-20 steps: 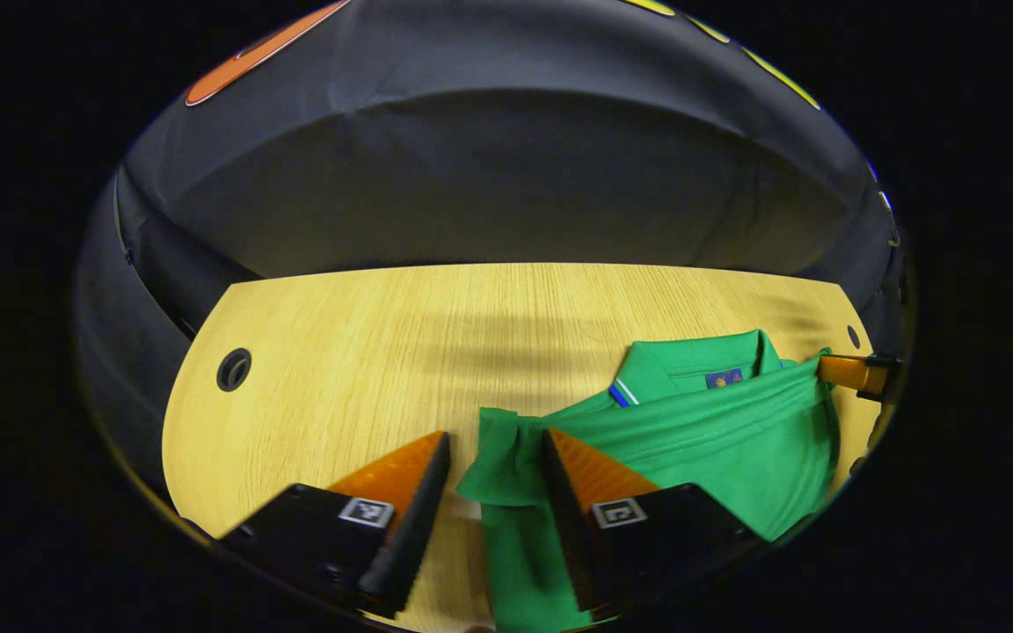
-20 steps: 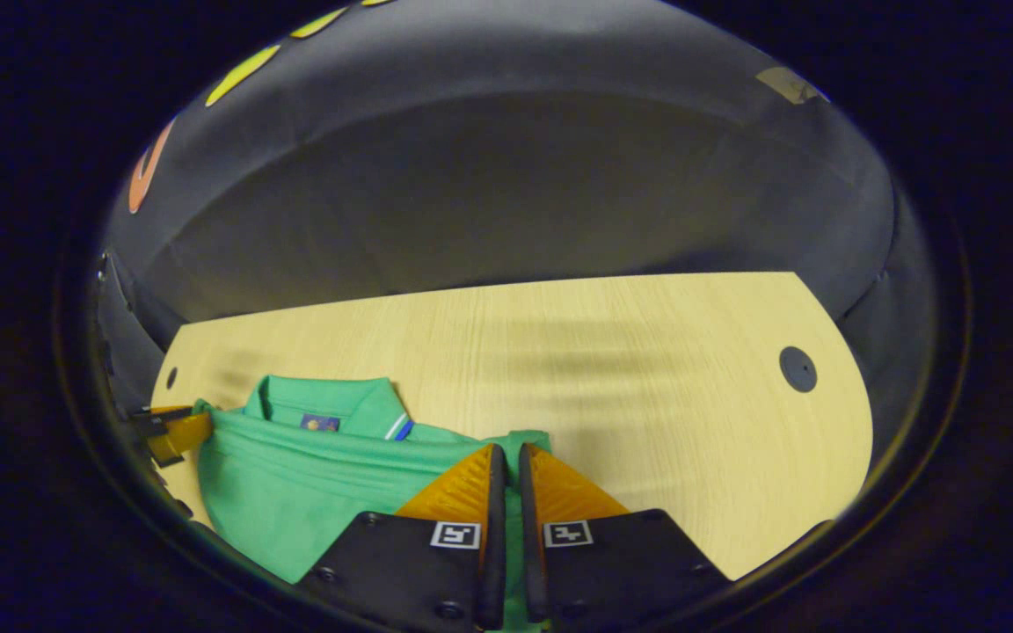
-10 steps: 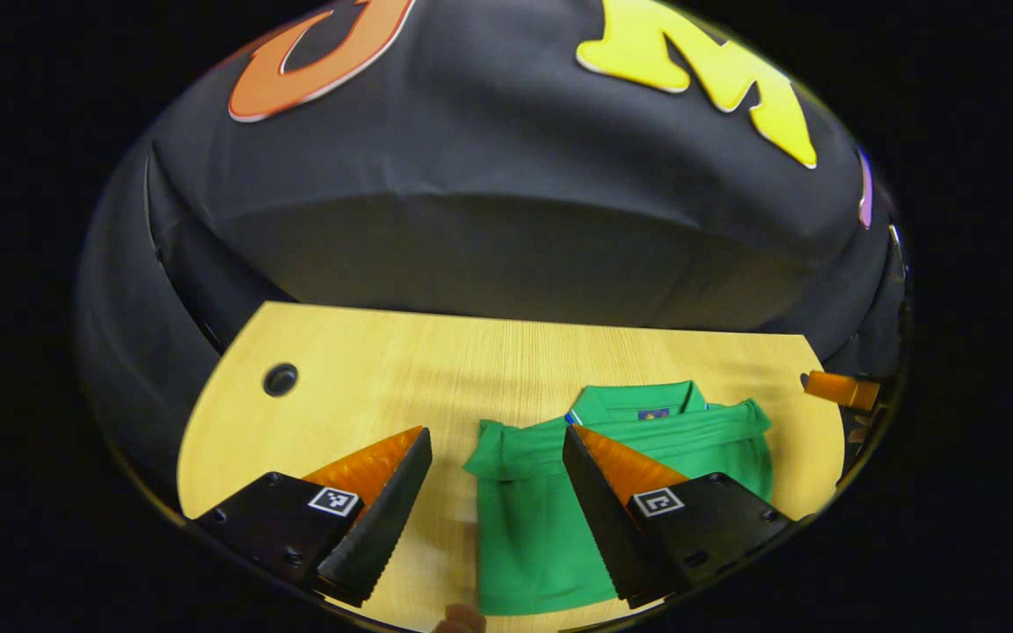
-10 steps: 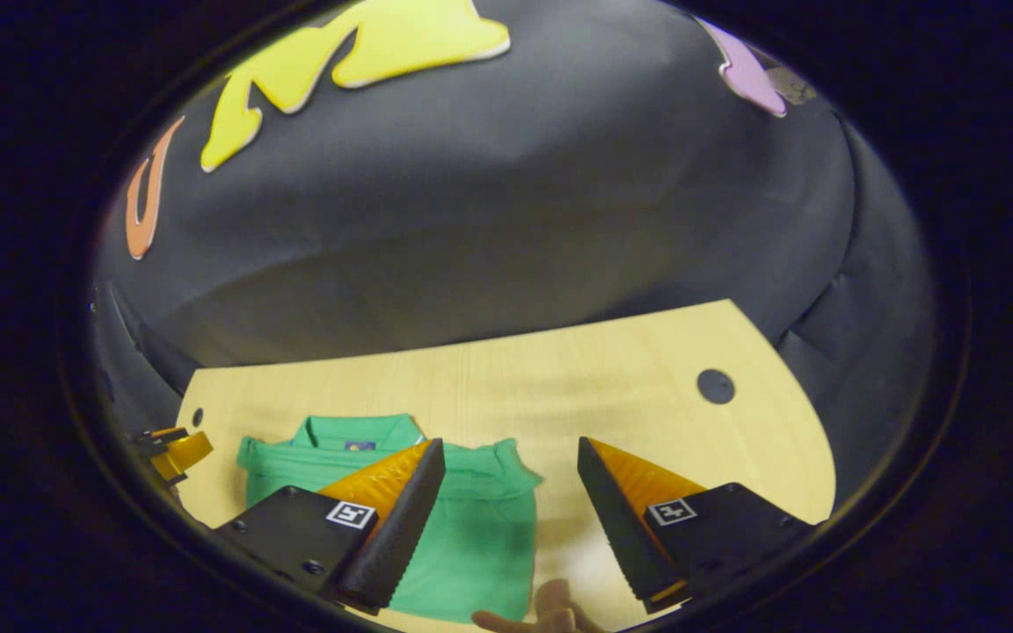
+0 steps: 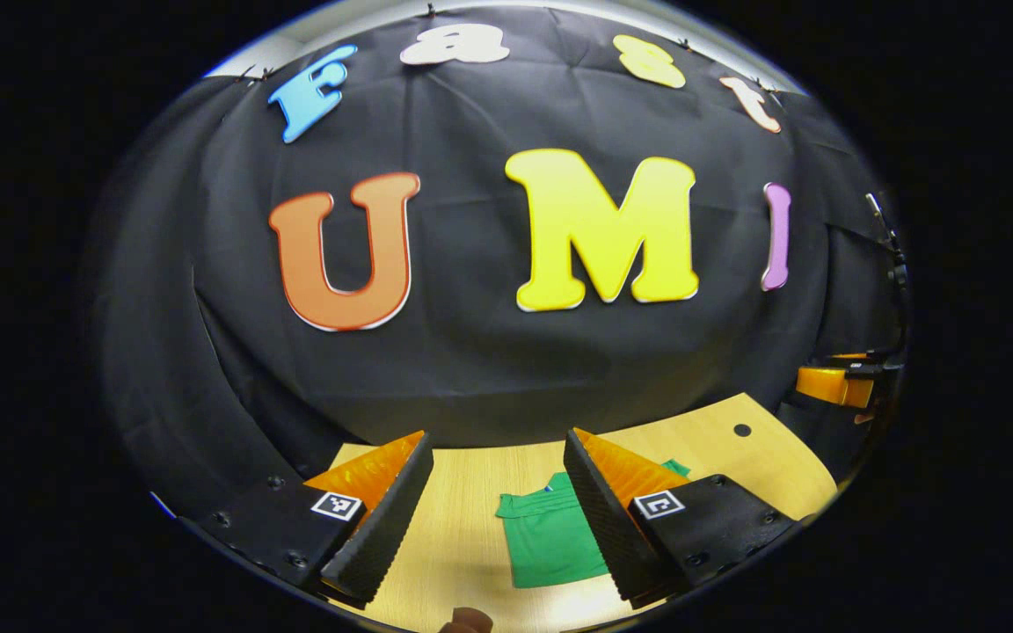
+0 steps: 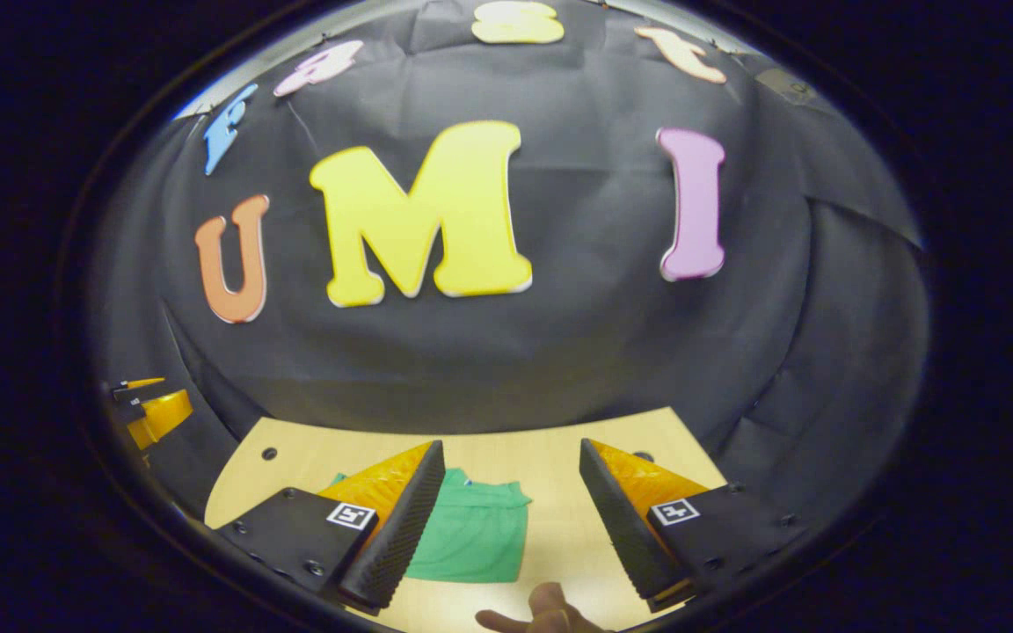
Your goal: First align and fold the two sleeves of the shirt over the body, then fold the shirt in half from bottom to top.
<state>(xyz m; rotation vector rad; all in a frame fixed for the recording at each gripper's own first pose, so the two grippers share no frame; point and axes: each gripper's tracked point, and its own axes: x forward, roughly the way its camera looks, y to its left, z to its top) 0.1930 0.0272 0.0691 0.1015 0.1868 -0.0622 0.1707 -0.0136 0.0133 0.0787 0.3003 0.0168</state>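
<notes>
In the left gripper view, the left gripper's [image 5: 493, 510] right-hand finger [image 5: 612, 519] covers the right side of the folded green shirt [image 5: 550, 541], collar included. In the right gripper view, the right gripper's [image 6: 506, 519] left-hand finger [image 6: 401, 527] hides the shirt's left part, and a hand [image 6: 542, 615] is cut off at the bottom edge. The shirt's fold lines are too small to make out.

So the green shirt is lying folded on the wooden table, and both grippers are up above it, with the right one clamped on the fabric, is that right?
Not quite. The right gripper is not clamped on anything: in the right gripper view its jaws stand wide apart. The green shirt lies folded on the wooden table, and the left gripper is open above it too.
</notes>
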